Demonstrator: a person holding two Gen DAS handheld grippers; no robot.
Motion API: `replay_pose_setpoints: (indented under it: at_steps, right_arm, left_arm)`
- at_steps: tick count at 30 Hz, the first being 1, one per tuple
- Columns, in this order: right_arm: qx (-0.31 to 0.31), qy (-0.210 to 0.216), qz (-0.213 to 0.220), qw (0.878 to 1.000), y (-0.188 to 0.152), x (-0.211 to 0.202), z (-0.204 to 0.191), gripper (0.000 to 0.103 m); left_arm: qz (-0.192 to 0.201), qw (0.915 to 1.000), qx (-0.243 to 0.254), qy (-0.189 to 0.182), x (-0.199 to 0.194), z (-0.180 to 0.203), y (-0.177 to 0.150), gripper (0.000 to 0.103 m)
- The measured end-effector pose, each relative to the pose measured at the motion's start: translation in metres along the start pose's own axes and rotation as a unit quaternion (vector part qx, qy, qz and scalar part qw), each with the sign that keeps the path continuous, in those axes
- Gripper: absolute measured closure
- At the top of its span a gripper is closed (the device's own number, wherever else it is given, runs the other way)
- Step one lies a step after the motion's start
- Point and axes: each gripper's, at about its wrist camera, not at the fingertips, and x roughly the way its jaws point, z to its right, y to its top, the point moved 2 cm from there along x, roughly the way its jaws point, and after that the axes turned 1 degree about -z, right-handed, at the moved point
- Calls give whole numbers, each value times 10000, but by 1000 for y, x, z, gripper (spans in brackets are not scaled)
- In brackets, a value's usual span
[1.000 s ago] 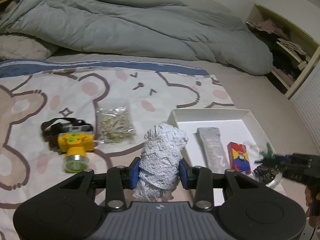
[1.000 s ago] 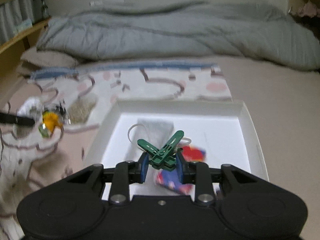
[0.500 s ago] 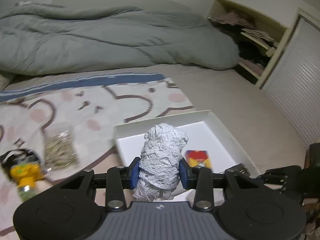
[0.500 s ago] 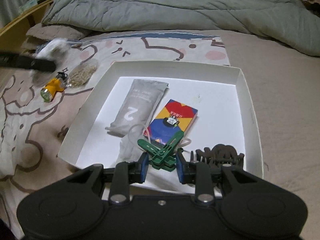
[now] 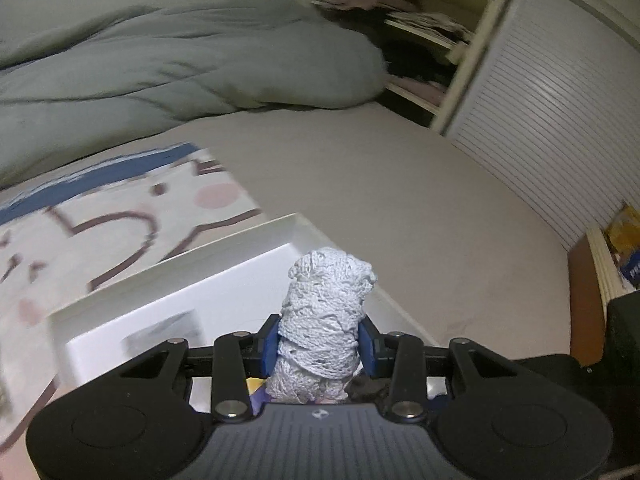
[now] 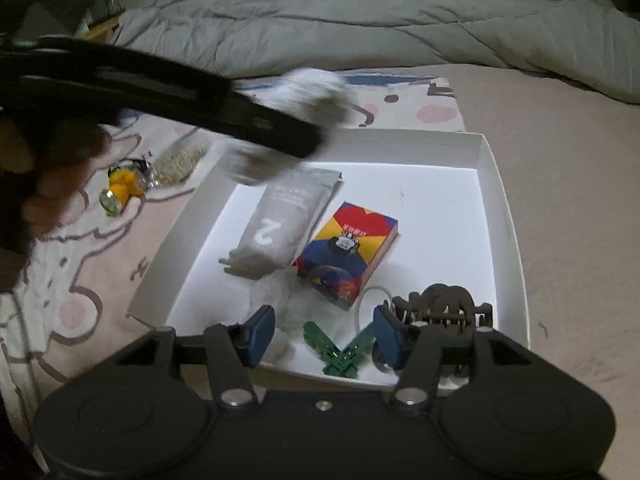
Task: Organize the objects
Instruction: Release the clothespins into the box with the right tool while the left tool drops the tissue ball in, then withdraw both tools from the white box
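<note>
My left gripper [image 5: 320, 344] is shut on a white knitted string bundle [image 5: 328, 312] and hangs over the white box [image 5: 192, 264]. In the right wrist view the same bundle [image 6: 316, 92] shows blurred above the box's far left corner. My right gripper [image 6: 324, 332] hovers low over the near edge of the box [image 6: 504, 216]; its jaws are opening. The green clip [image 6: 338, 354] lies on the box floor between them, with neither pad pressing on it.
In the box lie a grey pouch marked 2 [image 6: 286, 224], a colourful card pack [image 6: 348, 252] and a dark hair claw [image 6: 440, 308]. A yellow headlamp [image 6: 122, 188] and a bag of rubber bands [image 6: 180, 160] lie on the blanket to its left. A grey duvet [image 6: 360, 20] lies behind.
My left gripper swung right with the bundle, from beside the headlamp to over the box. My right gripper's jaws parted and the green clip dropped onto the box floor.
</note>
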Motion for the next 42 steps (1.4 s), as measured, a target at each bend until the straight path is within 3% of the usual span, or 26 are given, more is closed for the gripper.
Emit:
replay_pose_setpoints:
  at_steps: [6,12,19,21,24,42]
  right_arm:
    - [16,7,30,10000,-1,-3,7,48]
    - [65,11,-10,10000,-3,0,14,48]
    - [13,80,-98,9999,-4,4,15,48]
    - [19,104,-131,9999,-4,7,15,48]
    - [91,33,-200,9998,-4,11,20,48]
    - [283,-279,-6,9992,2,-8,9,48]
  left_arm:
    - [-278,9963,799,-152,41,28,9,62]
    - [-615,9914,1142,-142,78,36,2,62]
    - [-889,9910,974,-229,109,26,-9,60]
    - [-840,9934,743,-239,112,23,-9,45]
    - [-851,9945,521,-332,109,21,-8,42]
    - [-652,9975,219,144,32,1,-7,42]
